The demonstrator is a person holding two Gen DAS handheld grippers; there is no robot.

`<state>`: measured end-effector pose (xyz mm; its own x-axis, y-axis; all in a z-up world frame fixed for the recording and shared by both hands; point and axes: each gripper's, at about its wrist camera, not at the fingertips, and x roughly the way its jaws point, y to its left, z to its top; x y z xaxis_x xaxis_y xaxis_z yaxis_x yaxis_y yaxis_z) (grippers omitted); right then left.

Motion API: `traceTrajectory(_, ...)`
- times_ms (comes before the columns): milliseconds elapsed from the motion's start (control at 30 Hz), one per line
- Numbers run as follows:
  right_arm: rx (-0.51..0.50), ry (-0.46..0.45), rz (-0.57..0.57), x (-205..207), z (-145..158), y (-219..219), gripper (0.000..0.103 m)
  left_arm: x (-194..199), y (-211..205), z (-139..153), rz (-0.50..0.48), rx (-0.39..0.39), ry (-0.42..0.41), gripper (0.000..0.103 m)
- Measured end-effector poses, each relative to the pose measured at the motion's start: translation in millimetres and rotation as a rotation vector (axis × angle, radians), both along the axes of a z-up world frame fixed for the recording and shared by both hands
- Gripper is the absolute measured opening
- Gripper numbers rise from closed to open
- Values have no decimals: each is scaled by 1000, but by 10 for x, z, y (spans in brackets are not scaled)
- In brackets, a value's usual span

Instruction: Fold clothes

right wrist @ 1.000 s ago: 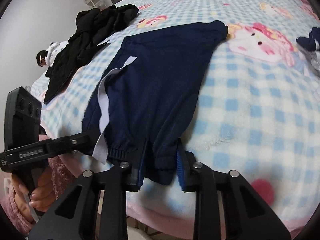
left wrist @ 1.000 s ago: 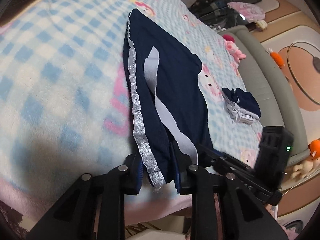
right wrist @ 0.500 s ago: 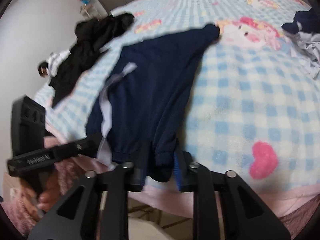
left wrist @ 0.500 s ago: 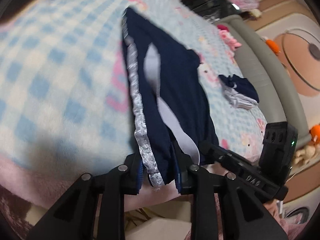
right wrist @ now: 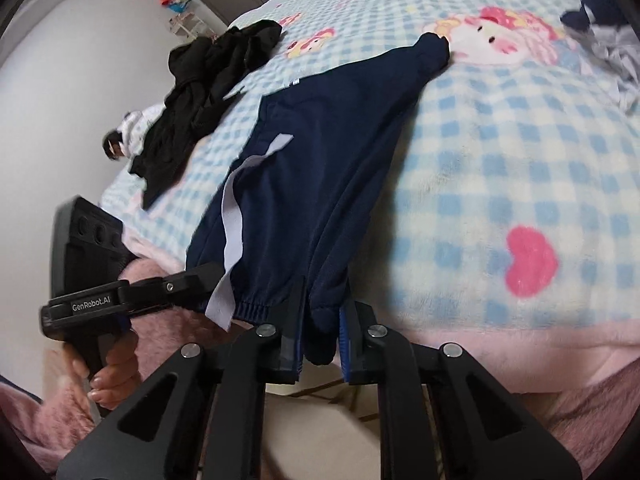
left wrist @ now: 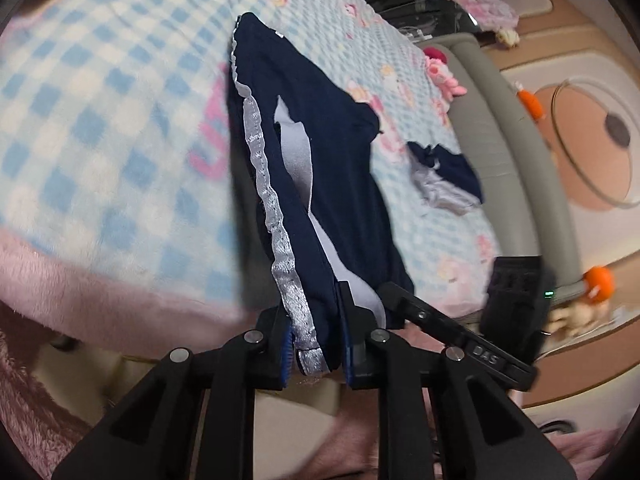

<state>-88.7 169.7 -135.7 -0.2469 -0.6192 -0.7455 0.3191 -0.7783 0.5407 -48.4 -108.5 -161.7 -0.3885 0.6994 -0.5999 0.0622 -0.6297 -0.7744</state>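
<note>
Both the left gripper [left wrist: 316, 354] and right gripper [right wrist: 320, 350], jaws just closing, are clamping the navy track pants' [right wrist: 320, 168] near hem at the checked blanket's [right wrist: 500, 168] edge, needing an even lift toward the far waistband.

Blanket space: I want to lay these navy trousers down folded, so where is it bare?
The checked blanket is bare between the navy trousers and the small navy-and-grey pile, around the pink heart. It is crowded beyond the trousers, where the black clothes lie.
</note>
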Motion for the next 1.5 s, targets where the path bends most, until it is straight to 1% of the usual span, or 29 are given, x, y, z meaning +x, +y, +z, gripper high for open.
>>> traceTrajectory(67, -51, -10, -4, -171, 65, -2, 14, -154, -54, 92, 9, 52, -6, 19)
traceTrajectory(133, -91, -6, -10, -400, 162, -28, 15, -361, -90, 208, 15, 58, 27, 19)
traceTrajectory(167, -96, 0, -12, -503, 204, -42, 15, -472, -103, 264, 18, 54, 46, 19)
traceTrajectory(233, -99, 23, -20, -731, 296, -94, 17, -703, -140, 286, 26, 71, 52, 19)
traceTrajectory(267, -86, 41, -28, -850, 343, -142, 21, -840, -167, 275, 37, 90, 50, 19)
traceTrajectory(300, -83, 50, -36, -944, 369, -171, 29, -974, -192, 265, 48, 107, 46, 25)
traceTrajectory(333, -87, 54, -46, -1046, 389, -200, 38, -1091, -209, 265, 65, 106, 40, 40)
traceTrajectory(367, -92, 59, -55, -1148, 409, -229, 41, -1213, -228, 271, 73, 97, 53, 47)
traceTrajectory(400, -90, 61, -65, -1233, 420, -248, 46, -1287, -238, 292, 83, 73, 77, 49)
traceTrajectory(433, -75, 65, -81, -1311, 420, -260, 48, -1352, -251, 311, 93, 48, 101, 49)
traceTrajectory(467, -60, 72, -99, -1369, 421, -249, 49, -1352, -286, 320, 103, 12, 134, 49)
traceTrajectory(567, -40, 107, -131, -1427, 443, -125, 56, -1346, -390, 343, 133, -93, 230, 49)
traceTrajectory(600, -24, 125, -135, -1429, 446, -108, 57, -1317, -416, 308, 142, -108, 244, 49)
traceTrajectory(633, 15, 144, -128, -1415, 430, -128, 57, -1292, -436, 273, 148, -123, 256, 49)
traceTrajectory(700, 116, 183, -95, -1373, 373, -182, 57, -1296, -397, 213, 118, -170, 259, 47)
traceTrajectory(767, 193, 201, -42, -1331, 284, -270, 57, -1300, -357, 153, 89, -216, 262, 47)
traceTrajectory(867, 229, 219, 15, -1320, 202, -383, 58, -1359, -248, 175, 52, -293, 285, 47)
traceTrajectory(933, 252, 238, 28, -1380, 147, -481, 64, -1411, -182, 216, 44, -331, 308, 46)
traceTrajectory(1000, 324, 248, 9, -1463, 68, -555, 66, -1444, -127, 240, 44, -359, 328, 44)
traceTrajectory(1033, 345, 243, 2, -1513, 21, -582, 66, -1439, -95, 237, 48, -377, 334, 42)
traceTrajectory(1100, 310, 213, 20, -1577, -54, -605, 65, -1428, -31, 228, 41, -408, 346, 40)
traceTrajectory(1167, 269, 197, 58, -1596, -95, -623, 51, -1435, 40, 193, 21, -451, 343, 39)
traceTrajectory(1200, 272, 202, 73, -1590, -93, -632, 48, -1448, 59, 165, 12, -460, 334, 38)
traceTrajectory(1267, 304, 221, 104, -1579, -106, -658, 48, -1489, 55, 88, 13, -449, 311, 38)
traceTrajectory(1367, 310, 214, 120, -1595, -157, -674, 48, -1535, 8, 1, 34, -439, 274, 38)
traceTrajectory(1400, 307, 214, 117, -1592, -160, -681, 47, -1541, -7, -5, 47, -435, 272, 32)
traceTrajectory(1433, 302, 218, 114, -1584, -155, -687, 34, -1548, -25, -2, 53, -424, 264, 22)
traceTrajectory(1467, 293, 220, 109, -1575, -143, -687, 24, -1554, -42, 4, 60, -415, 256, 19)
traceTrajectory(1500, 277, 220, 100, -1564, -122, -675, 18, -1552, -50, 39, 69, -418, 249, 18)
